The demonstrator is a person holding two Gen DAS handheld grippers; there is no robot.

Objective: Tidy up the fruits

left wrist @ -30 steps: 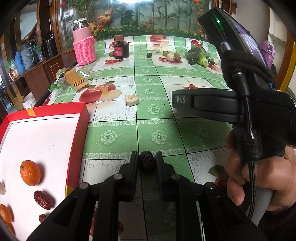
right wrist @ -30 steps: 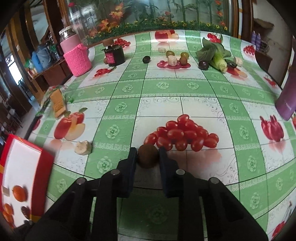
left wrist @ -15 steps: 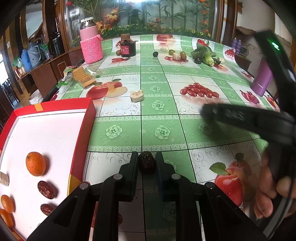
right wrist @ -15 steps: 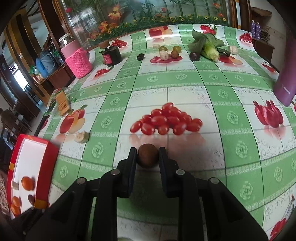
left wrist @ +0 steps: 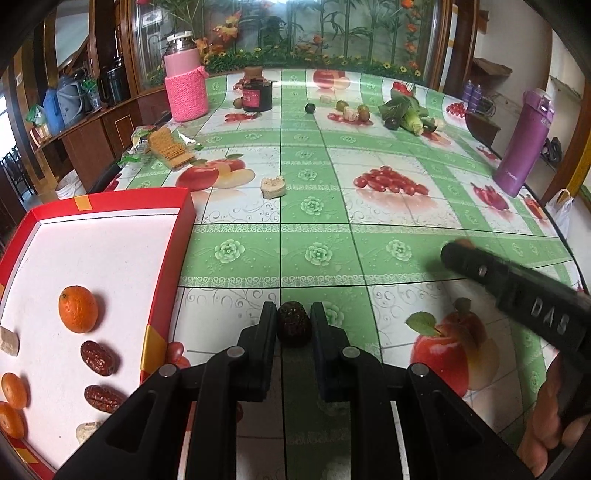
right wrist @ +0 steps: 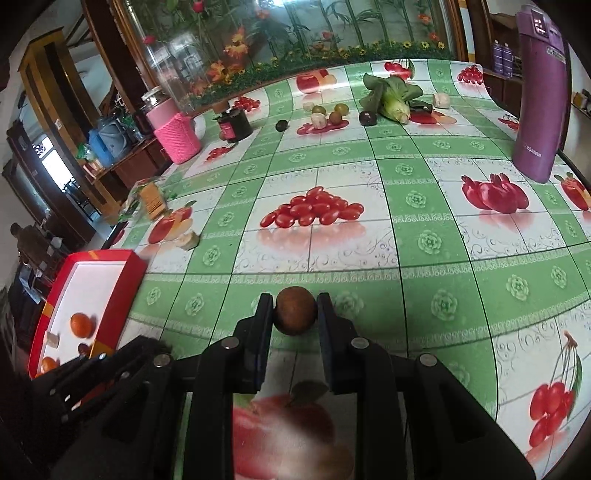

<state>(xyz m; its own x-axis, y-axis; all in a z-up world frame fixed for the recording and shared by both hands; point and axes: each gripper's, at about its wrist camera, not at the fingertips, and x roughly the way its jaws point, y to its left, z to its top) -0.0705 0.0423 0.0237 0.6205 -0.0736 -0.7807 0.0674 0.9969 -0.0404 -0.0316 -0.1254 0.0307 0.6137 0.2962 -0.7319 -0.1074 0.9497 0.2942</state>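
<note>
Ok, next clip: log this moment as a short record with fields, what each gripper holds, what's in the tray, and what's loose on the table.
left gripper: shut on a dark wrinkled date
right gripper: shut on a round brown fruit
red tray: holds an orange, two dates and pale chunks
loose on table: pale chunk, small fruits, corn with greens
other items: purple bottle, pink-sleeved jar

home dining room: big table under a fruit-print plastic tablecloth (left wrist: 317, 254), dark wooden sideboard (left wrist: 92, 129) with thermoses along the wall, glass cabinet of artificial flowers (left wrist: 295, 33) behind, pink knit-sleeved jar (left wrist: 184, 88), purple flask (left wrist: 524, 144).
</note>
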